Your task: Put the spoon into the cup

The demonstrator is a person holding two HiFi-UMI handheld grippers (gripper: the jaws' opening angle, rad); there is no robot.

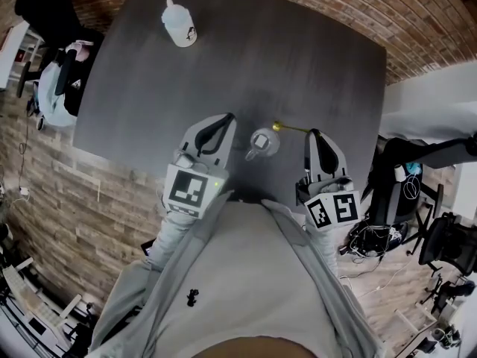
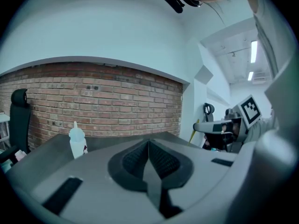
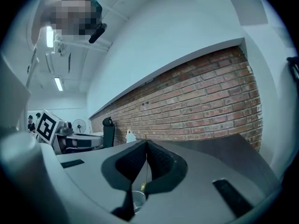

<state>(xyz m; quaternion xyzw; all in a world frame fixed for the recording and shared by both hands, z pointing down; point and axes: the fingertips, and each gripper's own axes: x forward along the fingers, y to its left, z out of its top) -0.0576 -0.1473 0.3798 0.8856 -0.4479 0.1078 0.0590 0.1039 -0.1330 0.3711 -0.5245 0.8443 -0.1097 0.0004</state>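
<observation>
A clear glass cup [image 1: 263, 142] stands near the front edge of the dark table [image 1: 223, 58], between my two grippers. My right gripper [image 1: 313, 133] is shut on the handle of a thin gold spoon [image 1: 289, 127]. The spoon's bowl reaches left, above the cup's far right rim. In the right gripper view the spoon [image 3: 145, 171] hangs between the closed jaws [image 3: 146, 143], with the cup [image 3: 137, 200] just below its bowl. My left gripper [image 1: 224, 118] is left of the cup, shut and holding nothing. Its jaws [image 2: 148, 143] meet in the left gripper view.
A white squeeze bottle [image 1: 179, 24] [image 2: 77, 143] stands at the table's far left. A brick wall lies behind the table. Office chairs [image 1: 56, 58] and cables stand on the floor at both sides. My right gripper's marker cube [image 2: 251, 108] shows in the left gripper view.
</observation>
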